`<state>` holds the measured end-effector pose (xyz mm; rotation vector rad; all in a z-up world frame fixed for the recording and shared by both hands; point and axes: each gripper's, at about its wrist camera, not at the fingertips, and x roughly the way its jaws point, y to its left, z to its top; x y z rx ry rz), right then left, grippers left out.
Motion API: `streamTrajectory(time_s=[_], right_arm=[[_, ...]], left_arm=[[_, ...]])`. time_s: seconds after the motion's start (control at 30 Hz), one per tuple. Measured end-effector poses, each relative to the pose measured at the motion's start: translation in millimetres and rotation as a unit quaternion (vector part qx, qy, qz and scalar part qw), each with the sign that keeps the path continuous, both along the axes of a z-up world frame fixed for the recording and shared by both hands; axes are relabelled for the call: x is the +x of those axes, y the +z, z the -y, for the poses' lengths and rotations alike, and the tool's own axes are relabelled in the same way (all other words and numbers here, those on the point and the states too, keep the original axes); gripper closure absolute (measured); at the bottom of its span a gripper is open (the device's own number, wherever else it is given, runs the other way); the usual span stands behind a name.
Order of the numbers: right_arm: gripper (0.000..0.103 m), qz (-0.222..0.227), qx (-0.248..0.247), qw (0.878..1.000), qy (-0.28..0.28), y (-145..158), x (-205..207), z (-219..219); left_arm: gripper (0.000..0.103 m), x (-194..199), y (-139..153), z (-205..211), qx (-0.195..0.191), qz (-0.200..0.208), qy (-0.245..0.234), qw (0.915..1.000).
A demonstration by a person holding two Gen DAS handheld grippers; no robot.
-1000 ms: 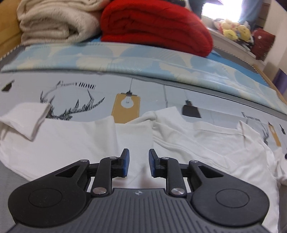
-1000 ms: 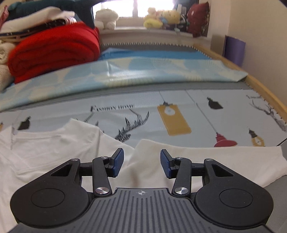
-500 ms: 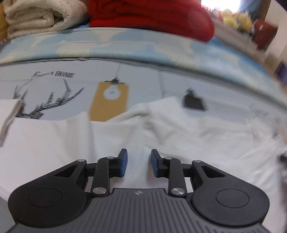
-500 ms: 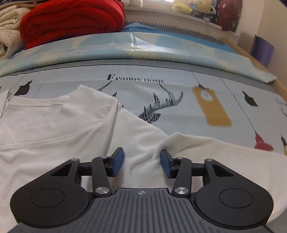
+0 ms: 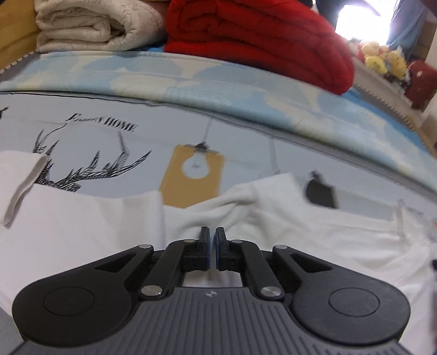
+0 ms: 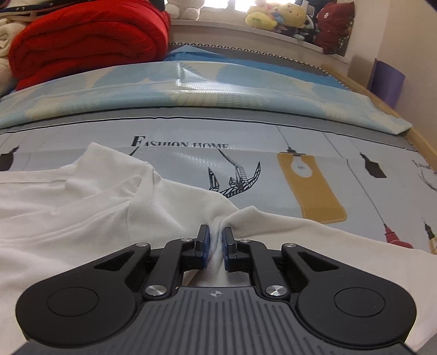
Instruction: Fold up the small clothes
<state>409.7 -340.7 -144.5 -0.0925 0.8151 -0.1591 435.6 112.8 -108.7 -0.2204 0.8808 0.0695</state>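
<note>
Two tools pinching one white garment: left tool nearly closed on a raised fold, right tool clamped on bunched cloth. Garment spread across near side of printed mat on bed. Farther back, red blanket and cream blanket by far edge.

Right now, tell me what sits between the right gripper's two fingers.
A pinched ridge of the white shirt fills the gap of the right gripper, clear in the right wrist view.
</note>
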Motion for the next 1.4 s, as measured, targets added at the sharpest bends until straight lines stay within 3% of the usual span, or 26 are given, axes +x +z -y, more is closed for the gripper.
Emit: streamTrajectory(time_s=[0.17, 0.27, 0.4, 0.47, 0.53, 0.6, 0.7, 0.77, 0.8, 0.83, 0.9, 1.03, 1.2, 1.27, 1.33, 1.4], right_arm=[[0.085, -0.007, 0.033, 0.999, 0.013, 20, -17, 0], [0.073, 0.001, 0.041, 0.999, 0.033, 44, -43, -3], [0.069, 0.002, 0.115, 0.991, 0.074, 84, -87, -13], [0.064, -0.02, 0.179, 0.979, 0.096, 91, -113, -23], [0.061, -0.076, 0.228, 0.961, 0.134, 83, -135, -39], [0.06, -0.124, 0.21, 0.953, 0.178, 71, -157, -62], [0.051, -0.167, 0.157, 0.951, 0.209, 50, -184, -80], [0.052, -0.191, 0.141, 0.95, 0.201, 42, -197, -76], [0.061, -0.193, 0.143, 0.95, 0.2, 45, -205, -72], [0.081, -0.189, 0.153, 0.949, 0.202, 51, -212, -64], [0.097, -0.173, 0.185, 0.945, 0.207, 68, -225, -43], [0.098, -0.158, 0.198, 0.936, 0.244, 95, -260, -8], [0.099, -0.239, 0.19, 0.907, 0.29, 87, -301, 22], [0.098, -0.258, 0.161, 0.9, 0.313, 86, -321, 28], [0.096, -0.246, 0.17, 0.904, 0.305, 94, -331, 40], [0.095, -0.211, 0.194, 0.915, 0.283, 106, -330, 53]], left_arm=[[0.097, -25, 36, 25, -0.02, 0.01, -0.07, 0.9973], [0.097, -55, 46, 40, -0.021, -0.002, -0.104, 0.9943], [0.096, -109, 52, 54, -0.039, -0.036, -0.156, 0.9864], [0.088, -135, 48, 64, -0.051, -0.071, -0.192, 0.9776], [0.065, -166, 42, 81, -0.064, -0.104, -0.242, 0.9626], [0.049, -191, 35, 97, -0.066, -0.126, -0.287, 0.9473], [0.048, -226, 15, 119, -0.002, -0.148, -0.344, 0.9271], [0.076, -244, 4, 120, 0.044, -0.169, -0.361, 0.9163], [0.096, -249, 3, 116, 0.05, -0.18, -0.362, 0.9132], [0.096, -253, 6, 109, 0.047, -0.184, -0.358, 0.9143], [0.096, -262, 19, 90, 0.041, -0.174, -0.355, 0.9177], [0.096, -286, 43, 49, 0.038, -0.169, -0.364, 0.9151], [0.092, -337, 50, 15, 0.093, -0.181, -0.411, 0.8888], [0.091, -347, 59, 9, 0.089, -0.167, -0.427, 0.8842], [0.083, -345, 72, 9, 0.073, -0.142, -0.43, 0.8885], [0.075, -335, 85, 11, 0.053, -0.118, -0.413, 0.9015]])
